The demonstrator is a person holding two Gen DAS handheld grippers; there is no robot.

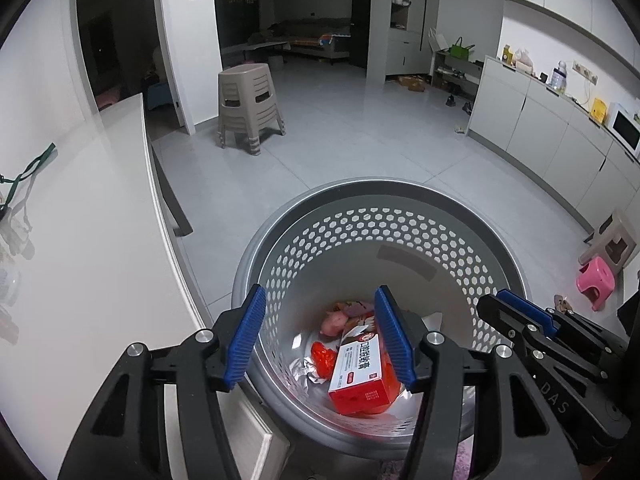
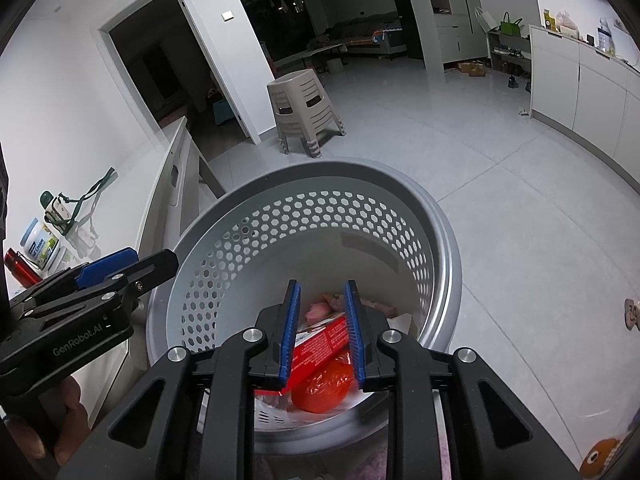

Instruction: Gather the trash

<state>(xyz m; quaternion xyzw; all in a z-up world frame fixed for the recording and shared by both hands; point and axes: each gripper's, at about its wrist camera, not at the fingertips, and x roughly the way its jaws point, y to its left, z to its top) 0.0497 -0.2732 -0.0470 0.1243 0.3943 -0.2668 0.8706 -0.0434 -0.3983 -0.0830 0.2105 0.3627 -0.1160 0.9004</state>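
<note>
Trash, here a red-and-white cardboard box with printed lettering [image 1: 362, 372], a crumpled red plastic wrapper [image 1: 323, 359], a pinkish soft packet [image 1: 334, 320] and some silvery foil [image 1: 310, 374], lies at the bottom of the round grey plastic basket with a honeycomb-perforated wall [image 1: 304, 236], which stands on the pale tiled floor [image 1: 360, 140] just beside the white counter [image 1: 100, 220]. The left gripper [image 1: 320, 336] hangs above the basket's mouth with its blue-padded fingers spread wide and nothing between them; the box shows through the gap but sits well below. The right gripper [image 2: 322, 332] hovers over the same opening, its pads closer together yet apart, and it too seems to grip nothing: the box and wrapper seen between the pads appear to rest lower in the basket, though the view makes that hard to confirm. Judging from this, the drop looks done and more items may remain to gather, perhaps among the bottles on the counter [image 2: 40, 240]. The two tools sit near each other over the rim, so a hasty withdrawal could knock them together or catch the rim and tip the light basket, spilling its contents. A stack of beige plastic stools [image 1: 250, 108] stands well apart.
</note>
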